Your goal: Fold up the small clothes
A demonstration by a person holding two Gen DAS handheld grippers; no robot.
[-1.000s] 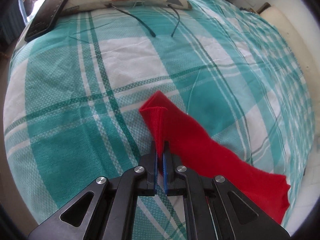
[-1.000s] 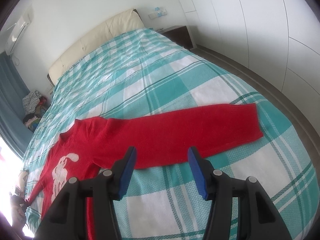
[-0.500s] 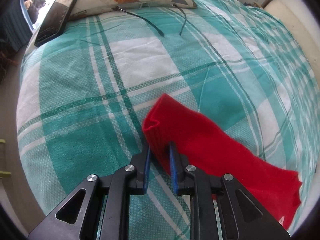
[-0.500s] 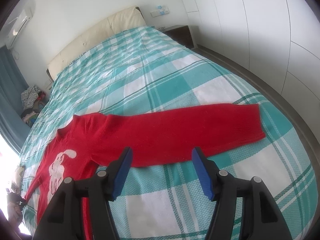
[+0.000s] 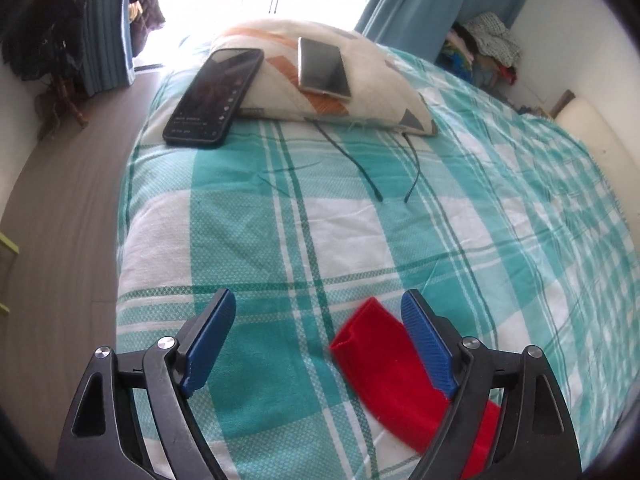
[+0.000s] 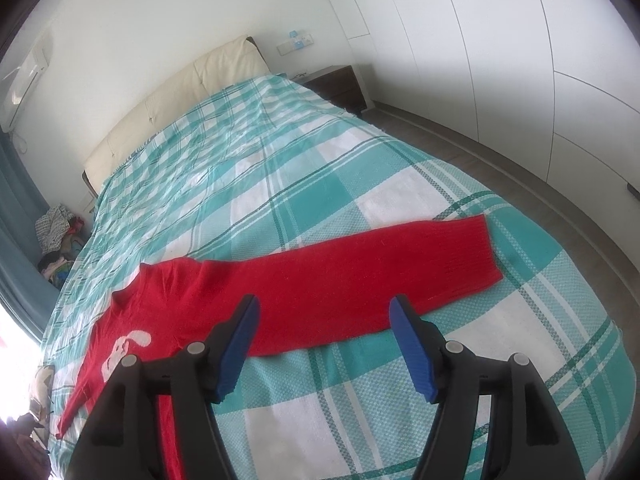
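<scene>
A small red sweater (image 6: 280, 292) with a white figure on its chest lies flat on the teal plaid bedspread (image 6: 280, 184), one sleeve stretched out to the right. My right gripper (image 6: 324, 340) is open and empty just above the near edge of that sleeve. In the left wrist view the other sleeve's cuff (image 5: 380, 352) lies on the bedspread (image 5: 280, 240) beside the right finger. My left gripper (image 5: 316, 340) is wide open and holds nothing.
A patterned pillow (image 5: 368, 92) lies at the bed's far end with a dark phone (image 5: 214, 96) leaning on it and a silver phone (image 5: 322, 66) on top. Thin glasses (image 5: 384, 172) lie in front. Wardrobe doors (image 6: 520, 60) stand right; a clothes heap (image 6: 56, 240) lies left.
My left gripper opened and let go of the red sleeve cuff, then pulled back and tilted up. The cuff now lies on the bed. My right gripper stayed open and drifted slightly.
</scene>
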